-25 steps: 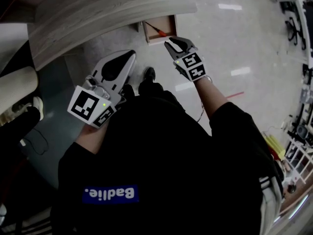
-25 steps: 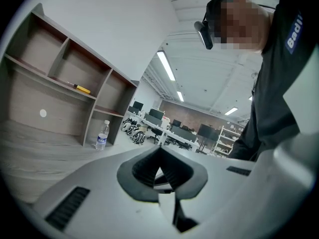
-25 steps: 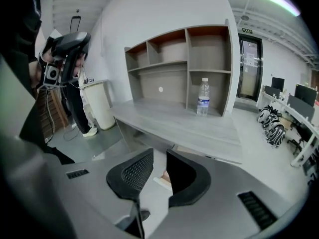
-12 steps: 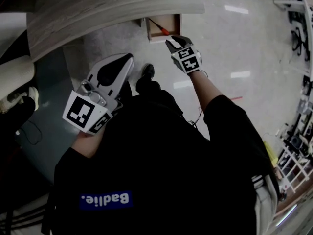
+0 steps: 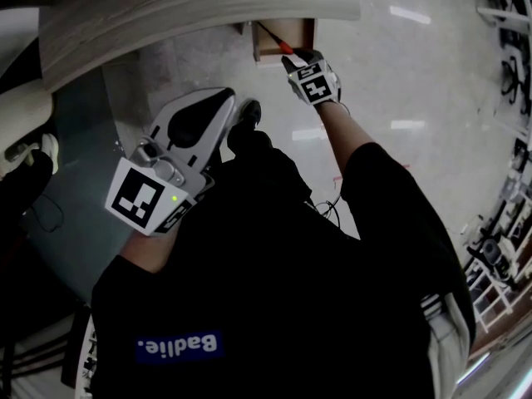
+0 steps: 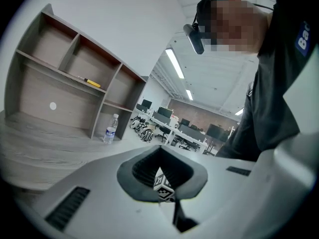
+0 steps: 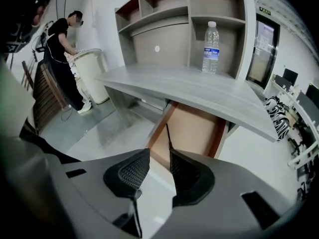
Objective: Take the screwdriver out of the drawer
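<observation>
The drawer [image 5: 274, 44] [image 7: 194, 128] stands pulled out from under the desk. In it lies the screwdriver [image 5: 283, 45], with a red handle and a thin black shaft [image 7: 169, 136]. My right gripper [image 5: 299, 57] [image 7: 158, 157] hangs just over the drawer's front edge and points steeply down at the screwdriver. Its jaws have just been opening and stand apart, with nothing between the pads. In the right gripper view the handle is hidden behind the jaws. My left gripper [image 5: 218, 98] [image 6: 159, 151] is held back at waist height, its fingertips together and nothing in it.
The grey wooden desk top [image 5: 191, 7] overhangs the drawer. A water bottle [image 7: 211, 40] stands on it by the shelf unit [image 6: 75, 73], which bears a yellow tool [image 6: 91, 82]. Another person [image 7: 65, 59] stands by a white bin [image 7: 89, 73]. My shoe [image 5: 249, 110] is on the floor near the drawer.
My right gripper has gone down to the drawer, and its jaws stand wider apart. The left gripper has hardly moved.
</observation>
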A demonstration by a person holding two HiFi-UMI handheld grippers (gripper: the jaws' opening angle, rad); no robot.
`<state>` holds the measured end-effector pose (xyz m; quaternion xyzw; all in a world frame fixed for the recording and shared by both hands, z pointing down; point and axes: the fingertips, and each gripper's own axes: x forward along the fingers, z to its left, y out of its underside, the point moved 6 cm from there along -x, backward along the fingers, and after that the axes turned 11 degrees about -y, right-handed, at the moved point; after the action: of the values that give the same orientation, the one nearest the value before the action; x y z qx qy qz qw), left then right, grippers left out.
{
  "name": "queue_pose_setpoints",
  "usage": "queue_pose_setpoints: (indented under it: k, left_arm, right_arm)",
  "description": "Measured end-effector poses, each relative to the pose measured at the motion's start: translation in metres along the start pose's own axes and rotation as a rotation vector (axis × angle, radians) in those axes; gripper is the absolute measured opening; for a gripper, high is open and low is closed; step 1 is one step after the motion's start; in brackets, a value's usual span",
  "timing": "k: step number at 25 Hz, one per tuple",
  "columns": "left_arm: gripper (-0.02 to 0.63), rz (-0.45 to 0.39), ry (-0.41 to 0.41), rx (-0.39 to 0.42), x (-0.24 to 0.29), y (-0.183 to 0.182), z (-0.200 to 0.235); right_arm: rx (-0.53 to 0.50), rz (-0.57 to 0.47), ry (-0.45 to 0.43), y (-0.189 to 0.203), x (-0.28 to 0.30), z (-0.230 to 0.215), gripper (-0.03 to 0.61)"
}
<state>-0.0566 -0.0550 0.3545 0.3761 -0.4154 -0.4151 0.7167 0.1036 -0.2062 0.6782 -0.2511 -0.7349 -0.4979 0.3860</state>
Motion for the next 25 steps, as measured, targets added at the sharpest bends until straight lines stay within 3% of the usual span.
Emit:
queue_pose_setpoints:
  k: [15,25]
  left_arm:
    - [0.002,0.075,-0.040,-0.031,0.008,0.016,0.024]
    - [0.002,0.105,-0.076,-0.050,0.006,0.022,0.029]
  right_arm:
    - [0.000,0.147,0.012,0.019,0.077,-0.030,0.149]
    - [-0.096,0.228,0.034,0.021,0.098,-0.042,0.149]
